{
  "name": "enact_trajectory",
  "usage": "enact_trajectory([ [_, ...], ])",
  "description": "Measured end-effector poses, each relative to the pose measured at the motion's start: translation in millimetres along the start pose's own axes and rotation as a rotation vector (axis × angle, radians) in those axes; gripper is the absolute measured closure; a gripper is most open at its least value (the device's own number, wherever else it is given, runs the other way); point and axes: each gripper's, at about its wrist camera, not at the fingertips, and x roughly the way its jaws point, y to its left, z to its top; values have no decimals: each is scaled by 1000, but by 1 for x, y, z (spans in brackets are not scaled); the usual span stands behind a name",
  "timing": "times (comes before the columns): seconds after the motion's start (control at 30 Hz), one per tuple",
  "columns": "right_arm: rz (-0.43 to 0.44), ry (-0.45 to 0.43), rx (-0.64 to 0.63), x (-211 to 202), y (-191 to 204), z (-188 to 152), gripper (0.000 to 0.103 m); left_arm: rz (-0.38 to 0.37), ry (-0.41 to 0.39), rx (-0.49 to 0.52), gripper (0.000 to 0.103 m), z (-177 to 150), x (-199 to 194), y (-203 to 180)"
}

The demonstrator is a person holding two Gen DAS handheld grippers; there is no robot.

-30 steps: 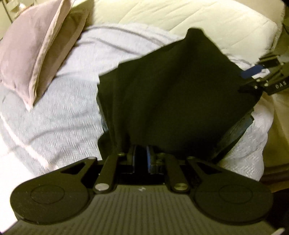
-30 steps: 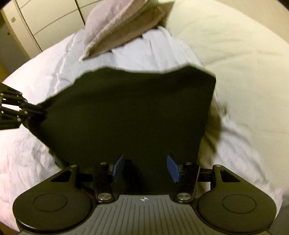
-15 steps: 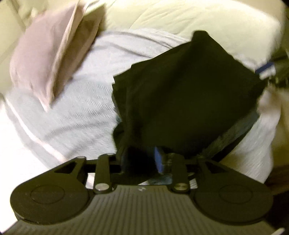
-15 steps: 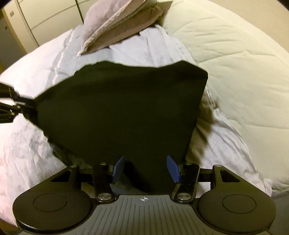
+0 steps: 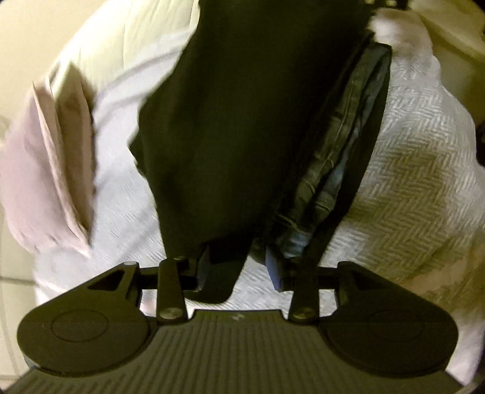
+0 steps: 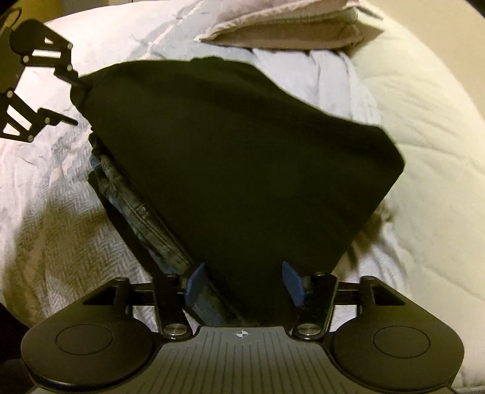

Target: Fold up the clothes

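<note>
Over the grey herringbone bedspread [image 5: 418,169], a black garment [image 5: 248,115] is stretched between the two tools, lifted at its near edge above a pair of folded jeans [image 5: 336,157] that lies beneath it on the bed. From the left gripper [image 5: 239,269] the cloth runs away forward, its long axis pointing toward the far tool at the top edge of that view; a tongue of black fabric hangs down between the blue pads [image 5: 274,269], which stand fairly wide apart, so I doubt they are pinching it, though the blur leaves that unsure. The right gripper [image 6: 244,280] has its pads spread about as wide, the garment's near edge lying in the gap between them, and whether it is truly held I cannot tell. In the right wrist view the far corner of the cloth meets the left tool's linkage at upper left, so each tool sits at one end of the same edge. Fabric looks soft, matte, limp and free of creases. Pink pillows [image 6: 288,27] rest at the head of the bed beside a cream duvet [image 6: 424,121].
</note>
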Motion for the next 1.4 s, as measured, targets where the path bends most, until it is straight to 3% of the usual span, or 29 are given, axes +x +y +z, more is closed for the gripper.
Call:
enact_trajectory([
  [0.13,0,4,51,-9,-1,3,37,11,-35,-50,67,4,-26,7],
  [0.33,33,-20,271,-23,-11,-4,37,-13,-48,-289,67,9,-60,23],
  [0.53,45,-41,466,-39,-20,-10,36,-18,-54,-432,57,8,-82,17],
  [0.6,32,-58,495,-48,-21,-12,33,-21,-69,-451,47,7,-89,12],
  [0.67,9,-78,517,-58,-18,-16,22,-24,-84,-469,37,5,-97,7],
  [0.8,-25,-116,572,-81,-6,-24,11,-40,-109,-501,26,-2,-111,-2],
  [1.03,-93,-110,735,-121,29,-39,6,-18,-133,-533,22,-27,-140,-15],
  [1.17,-81,-109,818,-139,49,-47,5,-23,-172,-546,19,-43,-160,-24],
  [1.4,-113,-183,841,-180,96,-57,4,-21,-249,-563,18,-57,-186,-45],
])
